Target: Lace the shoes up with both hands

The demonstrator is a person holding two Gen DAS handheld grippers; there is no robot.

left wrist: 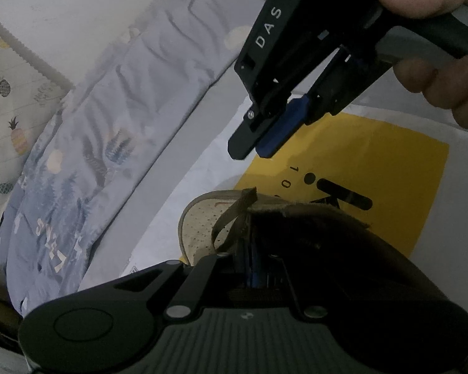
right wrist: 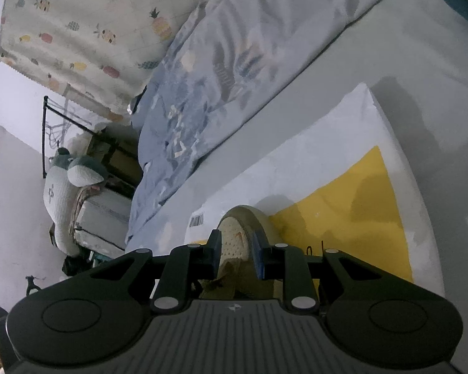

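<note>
The shoe (left wrist: 202, 218) lies on a white bag with a yellow panel (left wrist: 390, 187), which is spread flat on a pale surface beside a blue patterned quilt (left wrist: 109, 109). In the left wrist view its rounded, perforated cream toe points away from the camera toward the quilt, so its long axis runs from the near claw out toward the upper left; the heel end is hidden behind the claw's body. The right wrist view shows the same toe (right wrist: 234, 237) pointing away and slightly up the picture, its tip close to the barcode label (right wrist: 196, 219) on the bag.

The left claw (left wrist: 249, 249) is pressed together, and a flat brownish lace (left wrist: 234, 215) rises out of it in a loop over the toe, its loose end sticking up; the exact pinch point is in deep shadow. A dark tongue or flap of the shoe (left wrist: 312, 218) stretches to the right of the lace.

The right claw (right wrist: 235, 249) stands partly spread, its pads either side of the toe with a clear gap; nothing is pinched between them. In the left wrist view this claw (left wrist: 255, 146) hangs above the shoe over the yellow panel, held by a hand (left wrist: 446, 71).

Whether the bag contains anything cannot be told. Farther off, a pineapple-print curtain (right wrist: 93, 25) hangs and a plush toy (right wrist: 68, 184) sits on stacked boxes.
</note>
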